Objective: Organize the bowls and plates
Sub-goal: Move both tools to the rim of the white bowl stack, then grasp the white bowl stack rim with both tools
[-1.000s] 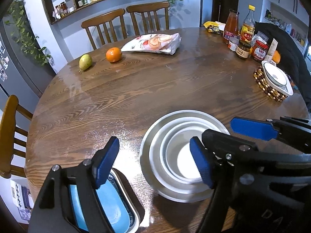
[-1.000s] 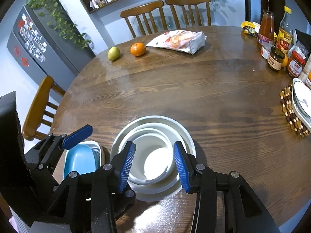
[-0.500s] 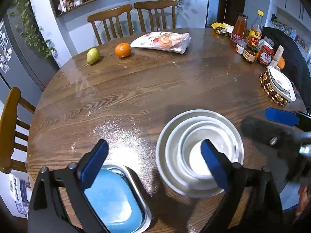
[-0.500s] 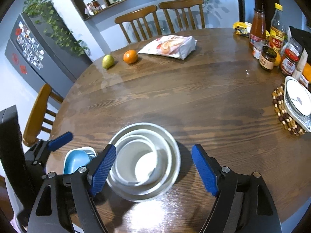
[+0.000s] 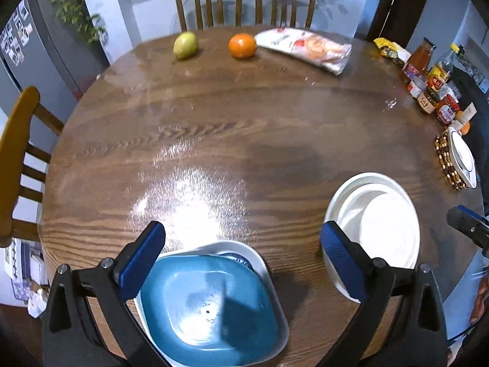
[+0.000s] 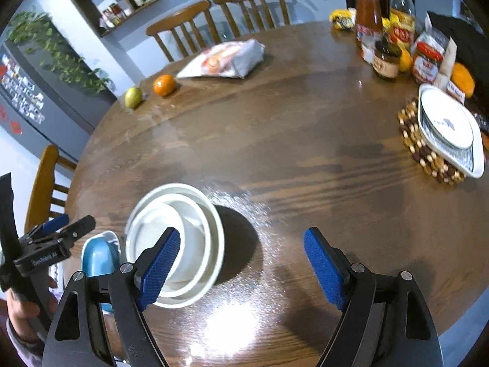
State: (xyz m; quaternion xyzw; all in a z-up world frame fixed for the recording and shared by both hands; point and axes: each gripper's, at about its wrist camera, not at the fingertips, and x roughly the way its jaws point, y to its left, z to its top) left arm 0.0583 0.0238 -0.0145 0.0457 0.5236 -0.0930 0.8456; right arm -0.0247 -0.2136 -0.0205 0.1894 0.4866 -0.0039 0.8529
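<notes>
While both tools hang over the near edge of the table (image 5: 214,116), I have nothing in either one. The left gripper (image 5: 241,257) has its jaws spread wide, with the blue dish (image 5: 207,302) lying below and between them, not touched by either pad. That dish sits in a white dish (image 5: 253,258) right at the near edge. The right gripper (image 6: 238,266) is also open and empty, its jaws having just been opening; below them is bare wood, with the bowl stack (image 6: 183,238) partly behind its left pad.

The stack is three white bowls nested one in another, standing on the table just beside the blue dish, toward the right along the near edge. One more plate (image 6: 446,122) rests on a beaded mat (image 6: 428,159) at the right edge, near the jars and bottles. A pear (image 5: 185,45), an orange (image 5: 242,45) and a food bag (image 5: 305,49) lie at the far edge and are no part of my job.

I judge the round bowls are gathered, and the step in hand is the blue dish pair. Next, I think, the left gripper must drop lower and take a rim of the blue dish, a thin edge that calls for a square, firm pinch. The glazed ware may slip, and the dish is close to the table's edge, so I would lift slowly. The right gripper could go for the plate on the mat.
</notes>
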